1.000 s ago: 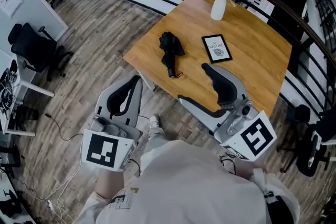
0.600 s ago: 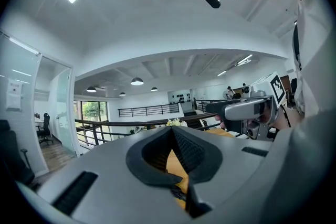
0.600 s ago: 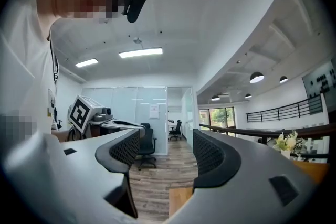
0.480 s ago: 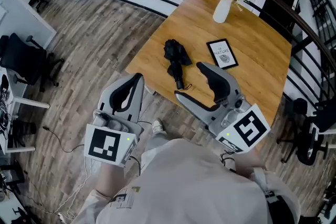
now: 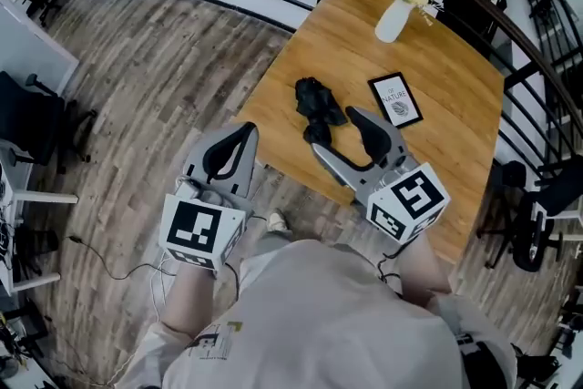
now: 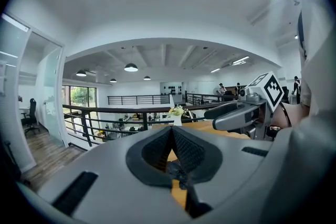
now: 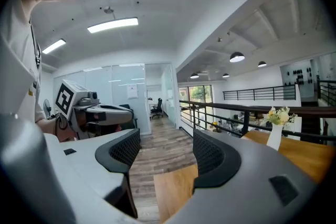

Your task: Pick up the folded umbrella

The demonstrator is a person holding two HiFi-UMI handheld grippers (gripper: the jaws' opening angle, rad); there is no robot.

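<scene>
**Nearby, not yet gripped: the folded umbrella**

The black folded umbrella [image 5: 317, 105] lies on the wooden table [image 5: 446, 77], near its front edge. Its long axis runs away from the person, slanted a little left. Its slim end points toward the right gripper [image 5: 337, 130], whose jaws stand wide apart, holding nothing. The left gripper [image 5: 244, 132], over the floor, has its jaws pressed together, empty. Beside the umbrella, a framed card [image 5: 395, 99] seems to read "NATURE".

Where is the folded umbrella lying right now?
In the head view, the folded umbrella lies on the wooden table near its left edge, left of the framed picture and close by the open right gripper.
</scene>
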